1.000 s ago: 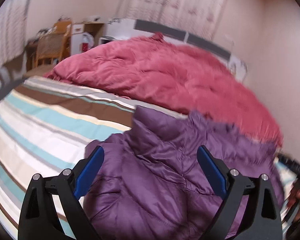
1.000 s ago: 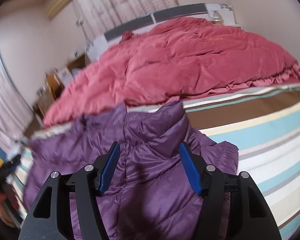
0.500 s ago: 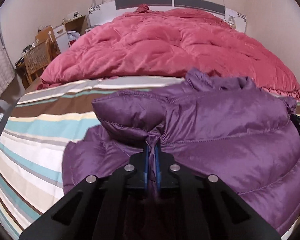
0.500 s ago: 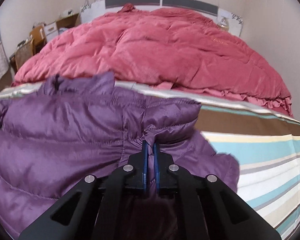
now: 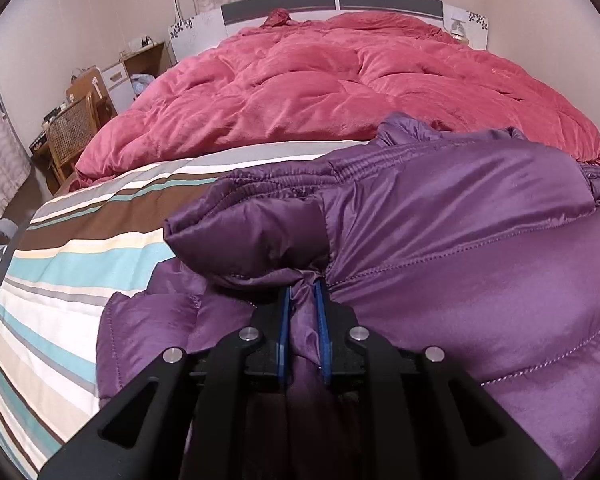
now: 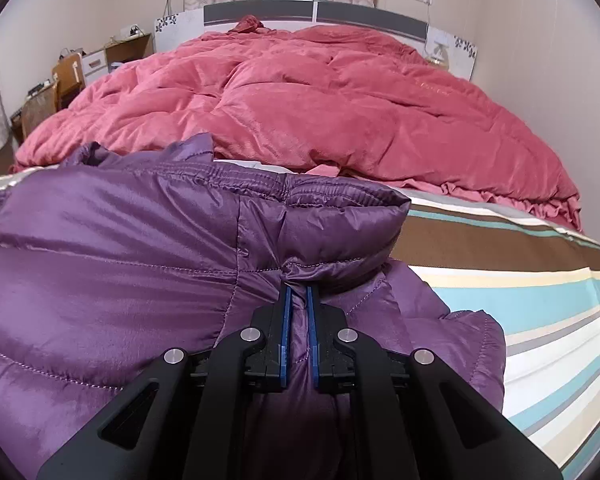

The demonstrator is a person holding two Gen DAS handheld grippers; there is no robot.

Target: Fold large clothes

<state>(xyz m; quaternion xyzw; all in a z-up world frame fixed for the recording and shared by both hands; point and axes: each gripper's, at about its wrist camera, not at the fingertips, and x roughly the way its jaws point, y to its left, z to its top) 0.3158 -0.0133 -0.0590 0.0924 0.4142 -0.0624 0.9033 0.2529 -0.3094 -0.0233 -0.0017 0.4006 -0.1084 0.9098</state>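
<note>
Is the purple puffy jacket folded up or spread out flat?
Partly folded: the purple jacket has a section doubled over onto itself, pinched by the left gripper and right gripper.

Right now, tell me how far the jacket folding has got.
Done: the purple jacket lies on the striped sheet. In hand: the left gripper and right gripper each pinch a bunch of its fabric. Left: it is rumpled, with no neat fold visible.
</note>
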